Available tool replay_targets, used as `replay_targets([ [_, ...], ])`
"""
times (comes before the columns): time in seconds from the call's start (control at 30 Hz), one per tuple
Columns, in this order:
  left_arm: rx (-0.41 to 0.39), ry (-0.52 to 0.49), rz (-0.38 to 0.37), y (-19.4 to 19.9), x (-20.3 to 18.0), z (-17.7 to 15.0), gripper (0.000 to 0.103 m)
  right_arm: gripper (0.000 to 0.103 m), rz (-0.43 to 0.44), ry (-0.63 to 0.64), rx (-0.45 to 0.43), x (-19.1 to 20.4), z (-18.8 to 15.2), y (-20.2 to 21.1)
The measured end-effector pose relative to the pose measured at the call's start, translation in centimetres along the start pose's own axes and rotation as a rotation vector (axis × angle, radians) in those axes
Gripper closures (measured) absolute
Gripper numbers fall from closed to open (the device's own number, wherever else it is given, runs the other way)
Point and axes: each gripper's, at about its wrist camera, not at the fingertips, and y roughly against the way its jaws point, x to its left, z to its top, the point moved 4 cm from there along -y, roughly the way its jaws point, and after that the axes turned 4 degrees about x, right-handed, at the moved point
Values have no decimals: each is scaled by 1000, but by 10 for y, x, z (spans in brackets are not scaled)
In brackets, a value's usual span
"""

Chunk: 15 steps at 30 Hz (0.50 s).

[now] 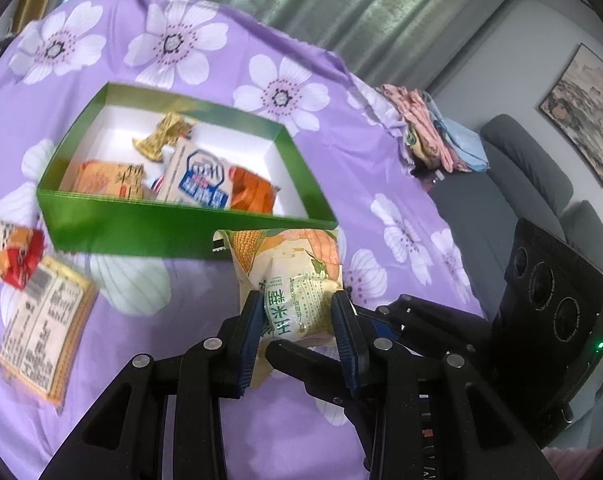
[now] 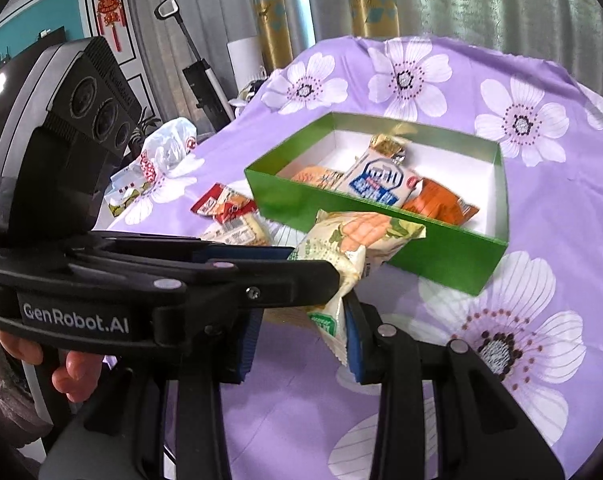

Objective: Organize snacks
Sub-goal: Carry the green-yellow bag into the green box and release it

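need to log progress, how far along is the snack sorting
Done: the green box already holds several snacks, among them a gold packet, a blue-and-white pack and an orange pack.
In hand: both the left gripper and the right gripper are shut on one corn snack bag, near the box's front wall.
Left: a red packet and a tan pack lie on the cloth.

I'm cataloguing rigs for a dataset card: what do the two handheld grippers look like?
Both grippers, left and right, are black plastic linkages with silver pivot pins and ribbed blue finger pads. The left one reads GenRobot.AI in white and carries a black three-lens camera block.
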Motion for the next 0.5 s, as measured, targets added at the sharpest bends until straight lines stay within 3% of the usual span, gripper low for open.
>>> replay_targets([
  [0.5,-107,-67,-4,-4,-10,76,68,66,-59,39,-111,-35,68,4],
])
